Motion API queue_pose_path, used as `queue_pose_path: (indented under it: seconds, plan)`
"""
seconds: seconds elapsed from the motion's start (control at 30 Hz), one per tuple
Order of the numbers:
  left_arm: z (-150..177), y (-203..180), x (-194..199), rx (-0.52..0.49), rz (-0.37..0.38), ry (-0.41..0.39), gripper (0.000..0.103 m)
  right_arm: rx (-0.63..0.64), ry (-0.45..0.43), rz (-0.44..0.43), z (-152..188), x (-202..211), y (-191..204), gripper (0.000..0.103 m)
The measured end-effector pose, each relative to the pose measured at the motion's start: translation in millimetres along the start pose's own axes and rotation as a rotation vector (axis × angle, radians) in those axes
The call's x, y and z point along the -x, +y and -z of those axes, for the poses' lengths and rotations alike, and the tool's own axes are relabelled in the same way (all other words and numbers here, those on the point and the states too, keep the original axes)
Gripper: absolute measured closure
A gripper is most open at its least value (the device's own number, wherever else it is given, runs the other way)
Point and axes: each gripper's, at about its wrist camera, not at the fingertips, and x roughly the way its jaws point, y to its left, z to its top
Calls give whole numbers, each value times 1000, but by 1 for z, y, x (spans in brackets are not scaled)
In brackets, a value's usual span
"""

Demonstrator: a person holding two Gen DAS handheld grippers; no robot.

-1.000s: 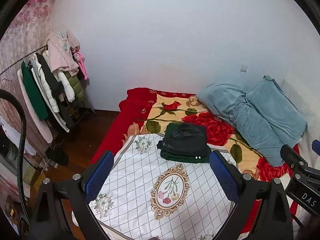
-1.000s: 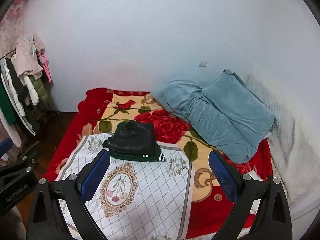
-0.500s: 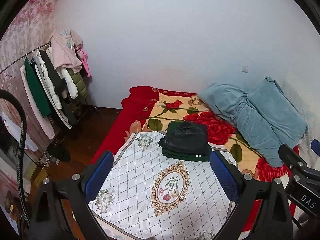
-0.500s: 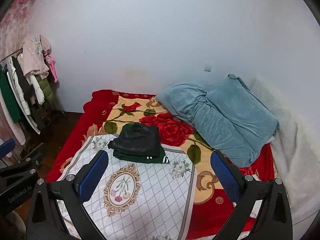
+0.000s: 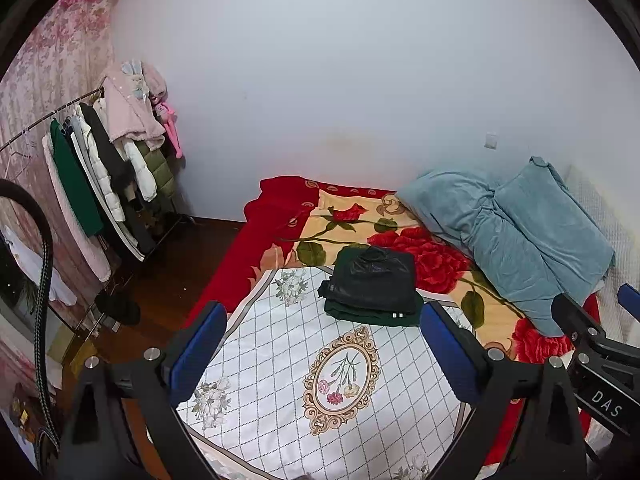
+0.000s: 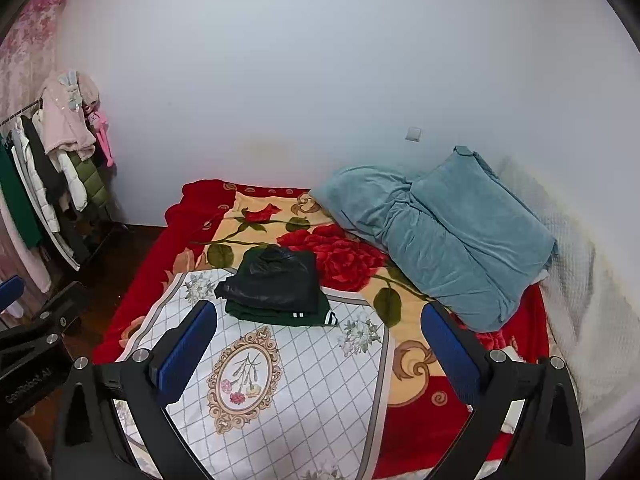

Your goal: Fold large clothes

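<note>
Item count, positions given relative to the jaws:

- Folded garments: two, in one stack ahead of the jaws: one black jacket [image 5: 374,278] [image 6: 276,280] on one green garment [image 5: 372,314] [image 6: 276,314].
- White patterned sheet [image 5: 280,364] [image 6: 304,384]: one, between the jaws.
- Red floral blanket [image 5: 276,224] [image 6: 416,412]: one, below the sheet.
- Blue bedding bundle [image 5: 520,232] [image 6: 444,232]: one, ahead and to the right.
- Clothes rack [image 5: 44,124] [image 6: 18,114]: one, far left. Hanging garments: roughly seven; overlap prevents an exact count.
- Wall switch [image 5: 490,141] [image 6: 413,134]: one.
</note>
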Motion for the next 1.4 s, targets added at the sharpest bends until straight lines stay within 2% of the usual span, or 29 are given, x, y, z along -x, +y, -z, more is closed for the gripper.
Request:
queue_pose_path:
  seconds: [1.4]
  plan:
    - [-4,-4,6,-1,-3,-10,4,-4,-11,22,-3,11,-1,0]
